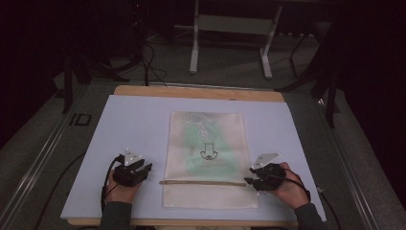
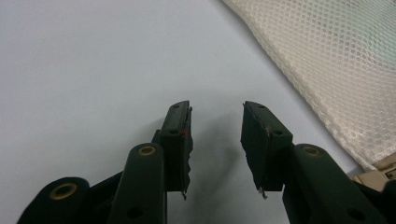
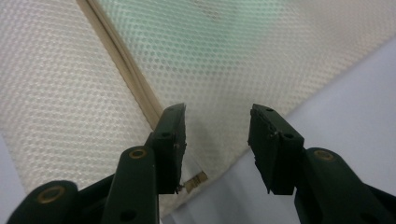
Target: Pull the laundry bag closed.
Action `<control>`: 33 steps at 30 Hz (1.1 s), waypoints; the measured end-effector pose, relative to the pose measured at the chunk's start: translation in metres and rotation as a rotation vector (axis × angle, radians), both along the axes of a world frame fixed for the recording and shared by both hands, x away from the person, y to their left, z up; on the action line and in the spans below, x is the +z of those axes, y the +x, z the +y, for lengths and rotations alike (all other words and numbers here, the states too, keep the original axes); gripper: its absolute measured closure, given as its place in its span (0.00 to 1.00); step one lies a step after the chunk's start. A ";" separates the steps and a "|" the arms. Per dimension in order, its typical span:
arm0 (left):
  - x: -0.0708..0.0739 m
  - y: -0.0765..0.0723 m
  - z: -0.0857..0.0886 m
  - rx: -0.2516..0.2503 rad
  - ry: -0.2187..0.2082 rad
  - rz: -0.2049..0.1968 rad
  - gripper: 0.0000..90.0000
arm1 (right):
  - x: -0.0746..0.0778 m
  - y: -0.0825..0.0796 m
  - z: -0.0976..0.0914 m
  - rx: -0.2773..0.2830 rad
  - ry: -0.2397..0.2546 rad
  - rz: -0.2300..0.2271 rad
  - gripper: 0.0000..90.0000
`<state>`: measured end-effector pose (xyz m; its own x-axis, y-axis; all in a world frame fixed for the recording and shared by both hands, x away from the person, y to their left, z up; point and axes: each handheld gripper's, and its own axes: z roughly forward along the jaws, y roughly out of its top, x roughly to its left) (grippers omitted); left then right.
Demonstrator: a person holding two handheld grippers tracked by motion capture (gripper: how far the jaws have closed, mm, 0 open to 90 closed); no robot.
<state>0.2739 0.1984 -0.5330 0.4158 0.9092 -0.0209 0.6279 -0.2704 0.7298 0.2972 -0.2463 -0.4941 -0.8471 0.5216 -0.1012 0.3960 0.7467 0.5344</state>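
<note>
A cream mesh bag [image 1: 207, 158] lies flat in the middle of the pale blue mat [image 1: 134, 124], with something green and a small black drawing showing through it. A tan zipper strip [image 1: 201, 182] crosses its near part. My left gripper [image 1: 143, 167] rests open on the mat just left of the bag's edge [image 2: 327, 70], its fingers [image 2: 180, 135] holding nothing. My right gripper [image 1: 249, 181] stands open at the bag's right edge, by the zipper's end [image 3: 196, 181]; its fingers [image 3: 170, 140] hover over the mesh [image 3: 224, 70].
The mat lies on a wooden tabletop [image 1: 196, 92]. White table legs [image 1: 194, 43] stand on the grey floor beyond. Cables [image 1: 148, 67] run across the floor at the back left. Dark surroundings ring the table.
</note>
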 end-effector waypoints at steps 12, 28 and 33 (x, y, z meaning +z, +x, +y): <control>0.000 0.000 0.000 -0.002 0.001 -0.003 0.68 | 0.005 0.001 0.016 0.065 -0.023 -0.004 0.62; 0.000 0.000 0.000 -0.002 0.001 -0.002 0.66 | 0.006 0.000 0.038 0.135 -0.038 0.002 0.62; 0.000 0.000 0.000 -0.001 -0.001 0.002 0.66 | 0.006 0.000 0.047 0.163 -0.040 0.003 0.62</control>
